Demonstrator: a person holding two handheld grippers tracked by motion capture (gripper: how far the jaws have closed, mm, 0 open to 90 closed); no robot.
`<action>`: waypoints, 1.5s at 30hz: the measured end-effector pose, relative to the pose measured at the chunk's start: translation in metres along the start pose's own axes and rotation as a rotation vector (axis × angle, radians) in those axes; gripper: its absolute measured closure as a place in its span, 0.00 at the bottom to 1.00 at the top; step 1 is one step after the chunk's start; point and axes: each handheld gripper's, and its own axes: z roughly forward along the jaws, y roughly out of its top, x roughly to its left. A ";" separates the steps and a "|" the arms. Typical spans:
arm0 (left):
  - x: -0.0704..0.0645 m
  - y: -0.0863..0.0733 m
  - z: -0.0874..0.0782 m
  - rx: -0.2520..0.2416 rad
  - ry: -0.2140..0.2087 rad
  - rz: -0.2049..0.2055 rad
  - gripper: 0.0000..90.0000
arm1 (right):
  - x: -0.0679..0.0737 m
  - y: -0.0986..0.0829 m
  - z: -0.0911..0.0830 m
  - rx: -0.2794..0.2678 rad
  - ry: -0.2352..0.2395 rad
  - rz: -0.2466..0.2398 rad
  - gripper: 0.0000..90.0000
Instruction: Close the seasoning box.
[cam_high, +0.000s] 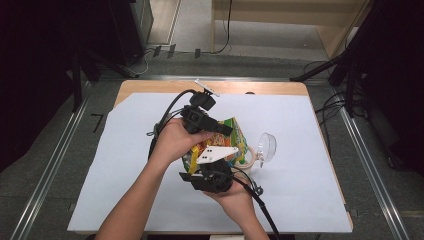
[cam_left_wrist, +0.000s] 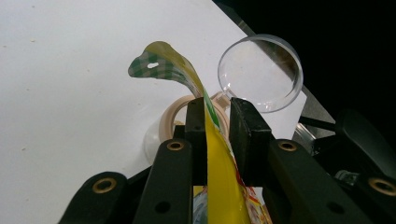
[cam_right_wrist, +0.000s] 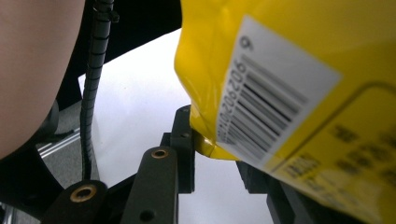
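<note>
snack bag (cam_high: 231, 136) was held off the worktop (cam_high: 300, 200) near the centre of the white sheet (cam_high: 125, 165), lifted between both grippers. yellow foil, printed front; barcode panel (cam_right_wrist: 275, 98) faced the right gripper view.

left gripper (cam_left_wrist: 218, 122): the bag's thin top seal ran up between the jaws, lying against one pad with a narrow gap to the other. the checked green hang tab (cam_left_wrist: 156, 65) curled free beyond the tips. jaws looked nearly pressed together on the seal, but whether they truly pinched it i could not tell. in the high view this gripper (cam_high: 220, 129) came onto the bag from about 10 o'clock, left hand (cam_high: 175, 140) wrapped round its body.

right gripper (cam_right_wrist: 212, 149): a lower corner of the bag sat between the jaws; one jaw showed beside it, the other was hidden behind the foil, so grip not confirmed. in the high view it (cam_high: 212, 172) met the bag from about 6 o'clock, right hand (cam_high: 235, 200) beneath.

judgement: opposed holds at the seal and at a lower corner read as keeping the bag taut and upright, probably to pull the seal open or to tip the contents.

clear round lid or dish (cam_high: 266, 147) stood on edge at about 3 o'clock of the bag, just beside it, with a beige ring (cam_left_wrist: 170, 114) below it. likely the receiving vessel, parked within easy reach.
</note>
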 end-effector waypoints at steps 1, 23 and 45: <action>0.000 0.000 0.000 0.001 -0.003 0.001 0.86 | 0.001 0.000 -0.001 -0.005 -0.003 0.005 0.80; -0.005 0.001 -0.004 -0.016 0.032 0.028 0.87 | 0.007 -0.001 0.004 -0.077 -0.082 0.058 0.77; -0.006 0.000 -0.009 -0.036 0.056 0.040 0.87 | 0.008 0.004 0.005 -0.091 -0.078 0.077 0.76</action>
